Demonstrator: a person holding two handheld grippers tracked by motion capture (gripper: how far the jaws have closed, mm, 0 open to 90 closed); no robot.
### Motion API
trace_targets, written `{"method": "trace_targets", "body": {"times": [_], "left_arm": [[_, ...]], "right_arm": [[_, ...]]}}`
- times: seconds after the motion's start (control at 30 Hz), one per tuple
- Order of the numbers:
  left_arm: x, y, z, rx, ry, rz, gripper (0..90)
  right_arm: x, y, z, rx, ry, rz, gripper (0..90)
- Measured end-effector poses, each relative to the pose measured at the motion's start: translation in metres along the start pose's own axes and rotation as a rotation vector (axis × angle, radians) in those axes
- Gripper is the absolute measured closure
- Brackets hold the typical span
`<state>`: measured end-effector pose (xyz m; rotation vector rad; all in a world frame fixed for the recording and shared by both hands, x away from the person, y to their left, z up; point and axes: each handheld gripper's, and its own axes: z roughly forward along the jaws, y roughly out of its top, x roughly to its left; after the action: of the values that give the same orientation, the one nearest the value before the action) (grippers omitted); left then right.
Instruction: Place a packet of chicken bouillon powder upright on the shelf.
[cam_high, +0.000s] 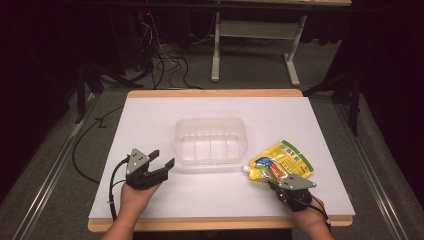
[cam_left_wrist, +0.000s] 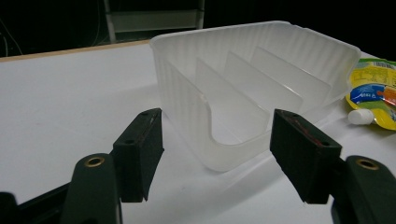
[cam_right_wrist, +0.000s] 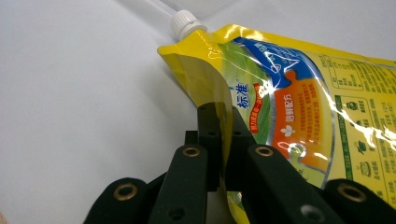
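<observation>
Clear plastic bin (cam_high: 211, 141) is sitting upright near the middle of the white board (cam_high: 150, 115), open top up, ribbed walls, thin dividers standing across its inside (four visible in the left gripper view (cam_left_wrist: 252, 88)). Yellow spouted pouch (cam_high: 281, 161) is lying flat just right of the bin, white cap (cam_high: 245, 170) pointing toward the bin's near right corner, apart from it. Pouch is carrying blue, orange and green print (cam_right_wrist: 299, 116). Its near edge is being pinched.
</observation>
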<state>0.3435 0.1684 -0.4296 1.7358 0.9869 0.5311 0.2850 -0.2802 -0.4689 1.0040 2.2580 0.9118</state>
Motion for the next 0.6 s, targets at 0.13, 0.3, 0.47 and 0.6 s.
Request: {"method": "trace_targets", "body": {"times": [0.13, 0.3, 0.47, 0.6], "left_arm": [[0.002, -0.002, -0.004, 0.0, 0.01, -0.006, 35.1], [0.005, -0.004, -0.008, 0.003, 0.017, -0.01, 35.0], [0.007, -0.006, -0.01, 0.009, 0.013, -0.016, 35.7], [0.007, -0.007, -0.01, 0.01, 0.014, -0.013, 35.9]], "right_arm": [[-0.002, 0.005, 0.0, -0.028, 0.002, 0.019, 90.0], [-0.006, 0.011, -0.005, -0.093, -0.012, 0.037, 90.0], [-0.011, 0.015, -0.013, -0.158, -0.022, 0.065, 90.0], [-0.015, 0.017, -0.021, -0.206, -0.039, 0.091, 90.0]]}}
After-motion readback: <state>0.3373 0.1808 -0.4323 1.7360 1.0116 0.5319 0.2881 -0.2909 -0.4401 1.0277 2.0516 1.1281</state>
